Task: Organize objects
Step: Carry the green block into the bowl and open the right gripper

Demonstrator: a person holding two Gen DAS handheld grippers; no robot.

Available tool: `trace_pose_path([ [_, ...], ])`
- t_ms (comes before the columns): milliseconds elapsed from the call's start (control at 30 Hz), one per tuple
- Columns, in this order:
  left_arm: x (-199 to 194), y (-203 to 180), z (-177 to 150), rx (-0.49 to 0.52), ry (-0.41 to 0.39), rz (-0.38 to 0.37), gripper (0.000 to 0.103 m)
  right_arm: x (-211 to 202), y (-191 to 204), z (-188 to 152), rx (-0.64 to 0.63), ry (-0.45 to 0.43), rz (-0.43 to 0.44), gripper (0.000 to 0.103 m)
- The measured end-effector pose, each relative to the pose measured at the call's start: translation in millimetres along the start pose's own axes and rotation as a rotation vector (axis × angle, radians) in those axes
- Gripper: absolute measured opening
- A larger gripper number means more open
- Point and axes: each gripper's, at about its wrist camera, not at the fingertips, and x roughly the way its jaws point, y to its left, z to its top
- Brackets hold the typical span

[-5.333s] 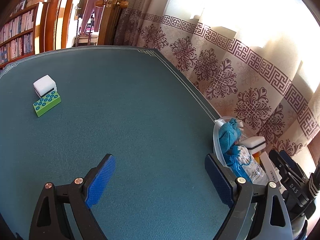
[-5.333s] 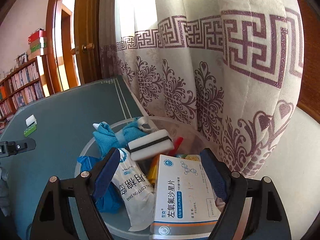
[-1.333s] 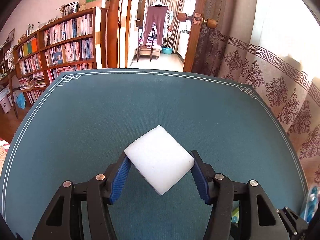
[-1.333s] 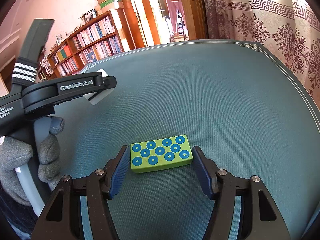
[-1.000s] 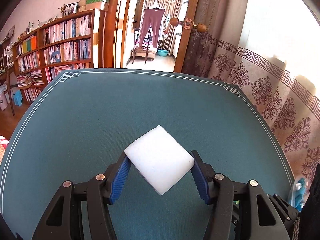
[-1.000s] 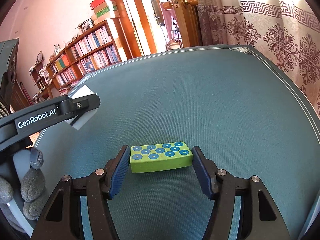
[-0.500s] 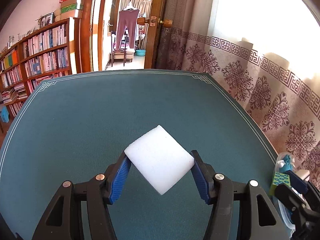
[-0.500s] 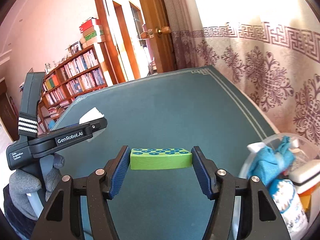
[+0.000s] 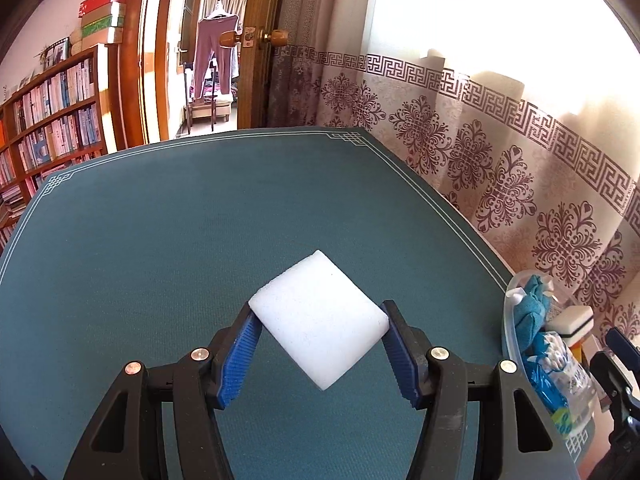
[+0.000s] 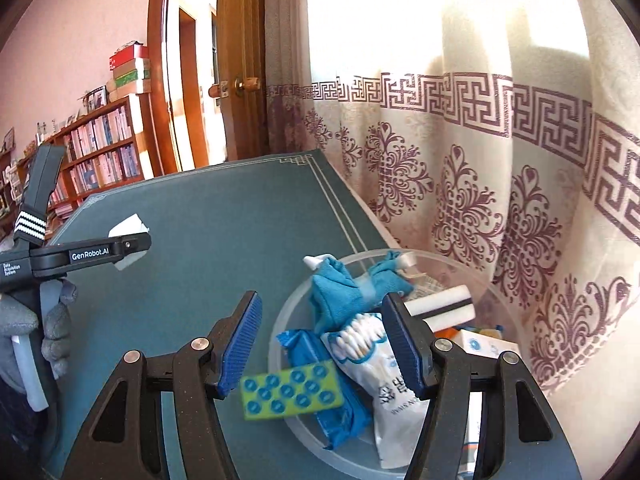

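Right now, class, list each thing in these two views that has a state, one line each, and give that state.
left gripper: shut on the white sponge.
white sponge: held above the table, tilted.
right gripper: open, over the bin.
green block: released, blurred, at the bin's rim.
clear bin: crowded with packets and cloths.
door: open.

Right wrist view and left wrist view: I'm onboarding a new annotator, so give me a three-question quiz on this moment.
1. True or false: the left hand-held gripper is shut on the white sponge.
2. The green block with blue dots is: A) clamped between the right hand-held gripper's fingers, B) free of them, at the clear bin's near rim, C) far off on the mat.
3. Fill in: the mat on the table is ____ in colour.

Key: 1 true; 2 B; 3 teal.
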Motion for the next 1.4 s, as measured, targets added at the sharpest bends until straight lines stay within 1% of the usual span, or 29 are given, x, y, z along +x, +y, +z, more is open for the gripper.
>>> trace_pose_path([
  [167, -0.8, -17.5, -3.7, 0.028, 0.008, -0.016, 0.064, -8.9, -11.2, -11.7, -0.003, -0.010, -0.045, 0.063],
  [200, -0.6, -20.4, -5.0, 0.032, 0.012, -0.016, 0.064, -10.4, -12.5, -12.9, 0.004, -0.013, -0.043, 0.063],
  [233, -0.8, -22.7, -6.5, 0.036, 0.015, -0.016, 0.064, -12.7, -13.9, -13.8, 0.016, -0.014, -0.021, 0.063],
  [333, -0.9, -28.2, -10.1, 0.047, 0.023, -0.022, 0.064, -24.9, -11.2, -19.3, 0.018, -0.010, 0.108, 0.063],
  [400, 0.5, -34.6, -11.8, 0.057, 0.029, -0.031, 0.064, -31.0, -0.7, -24.4, -0.042, 0.011, 0.177, 0.064],
  [467, 1.7, -43.1, -13.5, 0.074, 0.035, -0.044, 0.064, -34.4, 7.9, -33.1, -0.088, 0.064, 0.257, 0.064],
  [533, 1.8, -52.8, -15.8, 0.097, 0.038, -0.057, 0.064, -36.5, 15.2, -43.6, -0.108, 0.148, 0.381, 0.064],
  [567, 1.4, -57.6, -16.3, 0.106, 0.038, -0.063, 0.064, -39.0, 19.2, -49.6, -0.120, 0.180, 0.426, 0.064],
  [633, -0.8, -63.5, -17.1, 0.118, 0.034, -0.073, 0.064, -41.1, 25.3, -63.4, -0.155, 0.235, 0.483, 0.064],
  [700, -3.4, -67.2, -18.1, 0.122, 0.028, -0.081, 0.064, -37.5, 27.6, -77.4, -0.169, 0.291, 0.492, 0.064],
  [767, -4.8, -69.3, -19.0, 0.123, 0.027, -0.080, 0.064, -30.9, 24.1, -88.3, -0.152, 0.324, 0.478, 0.064],
  [800, -5.3, -69.5, -19.5, 0.123, 0.028, -0.078, 0.064, -27.7, 21.0, -91.6, -0.141, 0.327, 0.462, 0.064],
  [833, -5.8, -69.9, -19.8, 0.124, 0.029, -0.076, 0.064, -28.5, 18.2, -91.5, -0.132, 0.313, 0.454, 0.064],
  [900, -7.5, -70.3, -20.0, 0.124, 0.028, -0.071, 0.064, -26.0, 14.1, -92.4, -0.123, 0.321, 0.442, 0.069],
  [933, -8.6, -70.0, -19.9, 0.124, 0.025, -0.071, 0.064, -24.5, 12.9, -94.2, -0.124, 0.329, 0.436, 0.070],
  [1033, -10.1, -69.6, -19.3, 0.120, 0.020, -0.069, 0.064, -21.9, 12.4, -98.1, -0.140, 0.344, 0.437, 0.070],
  [1133, -9.9, -69.8, -19.4, 0.122, 0.023, -0.068, 0.064, -22.5, 15.0, -99.9, -0.150, 0.348, 0.457, 0.075],
  [1200, -9.6, -70.5, -19.7, 0.124, 0.025, -0.068, 0.064, -23.2, 17.6, -102.0, -0.170, 0.352, 0.456, 0.077],
  [1367, -9.6, -73.6, -21.0, 0.131, 0.027, -0.073, 0.064, -24.0, 20.7, -104.9, -0.210, 0.335, 0.418, 0.077],
  [1400, -9.6, -74.3, -21.3, 0.133, 0.028, -0.074, 0.064, -23.7, 20.2, -104.8, -0.207, 0.329, 0.416, 0.075],
])
